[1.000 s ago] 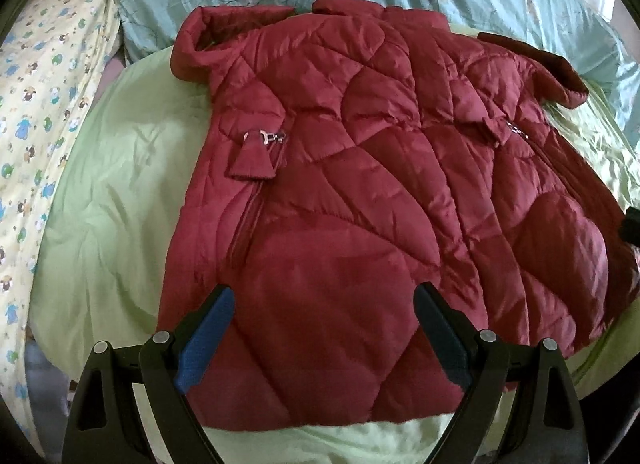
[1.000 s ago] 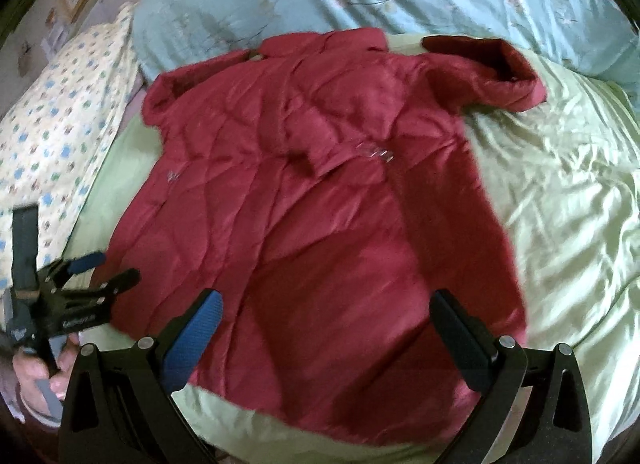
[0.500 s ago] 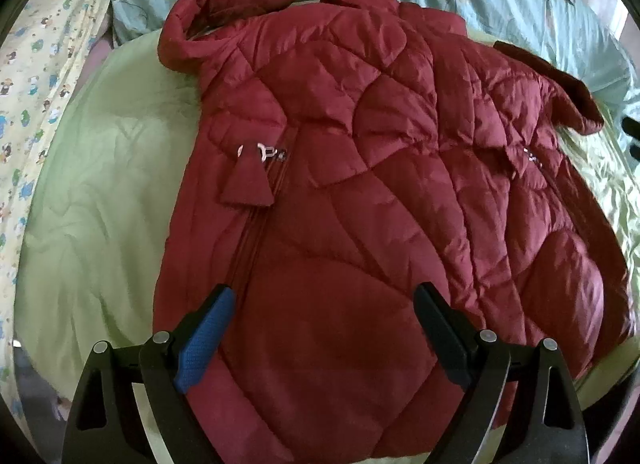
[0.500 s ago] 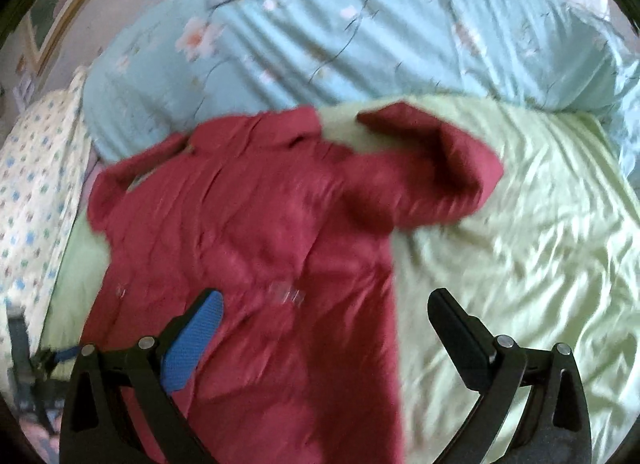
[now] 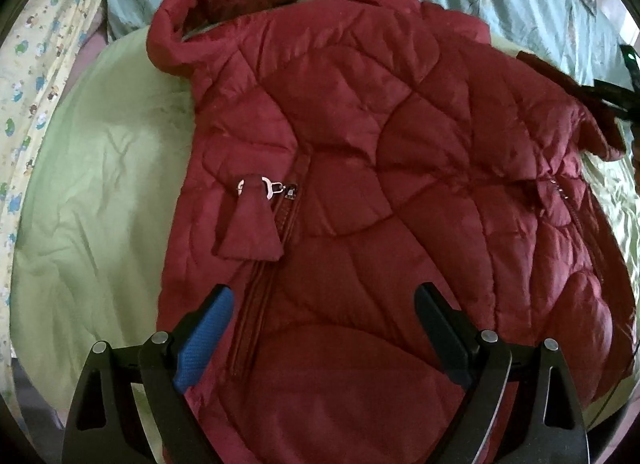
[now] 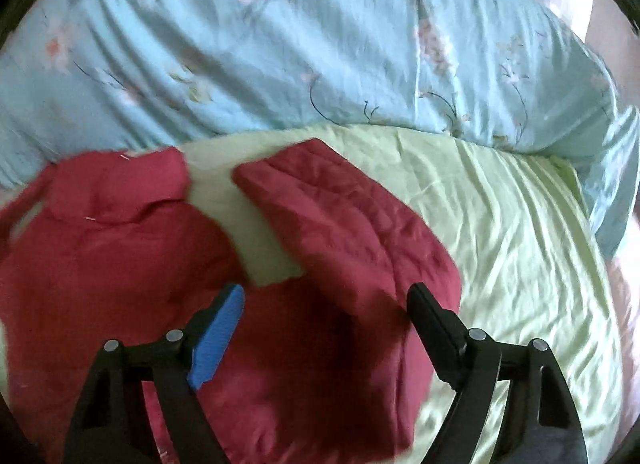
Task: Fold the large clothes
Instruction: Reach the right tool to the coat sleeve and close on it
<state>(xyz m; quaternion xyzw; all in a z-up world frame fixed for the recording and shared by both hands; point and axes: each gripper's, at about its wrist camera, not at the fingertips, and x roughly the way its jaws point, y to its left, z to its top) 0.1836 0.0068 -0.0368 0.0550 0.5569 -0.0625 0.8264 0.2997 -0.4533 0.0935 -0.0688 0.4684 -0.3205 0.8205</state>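
Observation:
A dark red quilted jacket [image 5: 360,167] lies spread flat on a pale green sheet [image 5: 100,183]. In the left wrist view a zip runs down it, with a metal clasp and a small tab [image 5: 256,219] beside it. My left gripper [image 5: 322,304] is open above the jacket's lower part, holding nothing. In the right wrist view the same jacket [image 6: 120,264] shows its collar and right sleeve [image 6: 344,232]. My right gripper [image 6: 326,308] hovers over the sleeve near the shoulder; its jaws are closing, and the pads are clear of the fabric. The right gripper's black frame [image 5: 616,99] shows at the left view's right edge.
A light blue floral quilt [image 6: 320,43] is bunched along the far side of the bed. A cream cartoon-print cloth [image 5: 36,63] hangs along the left edge. Bare green sheet [image 6: 520,244] stretches to the right of the sleeve.
My right gripper swept from the jacket's hem up to the sleeve and collar, and its jaws narrowed. My left gripper came closer over the jacket's lower part, still open.

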